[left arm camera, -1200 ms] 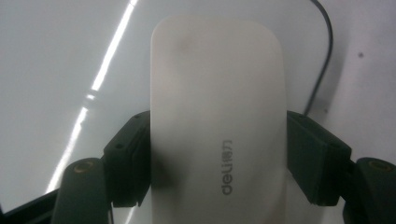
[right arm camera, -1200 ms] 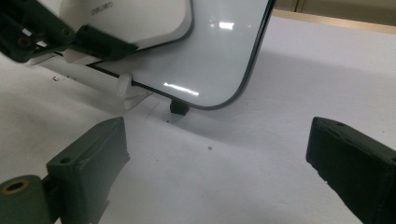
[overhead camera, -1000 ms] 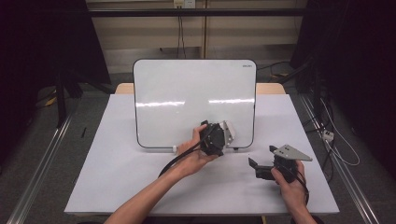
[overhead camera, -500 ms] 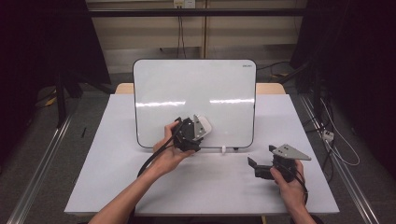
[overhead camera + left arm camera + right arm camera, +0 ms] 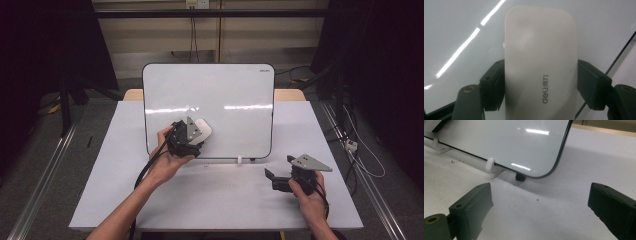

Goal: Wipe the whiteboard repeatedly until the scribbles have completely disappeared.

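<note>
White plastic eraser (image 5: 540, 62) sits clamped between my left gripper (image 5: 192, 137)'s fingers (image 5: 492, 85), its flat face against the lower left of the whiteboard (image 5: 230, 90), as wiping calls for. The board leans upright on clips at the table (image 5: 100, 190)'s far side. My right gripper (image 5: 292, 177) waits low on the table, fingers (image 5: 471, 206) spread wide, holding nothing. A second ago the eraser was farther right along the bottom edge; the right gripper hasn't moved.

The big whiteboard (image 5: 220, 100) stands up across the back of the table (image 5: 100, 200) like a wall. In front of it the white top lies bare between the 2 hands, with lots of room to move.
</note>
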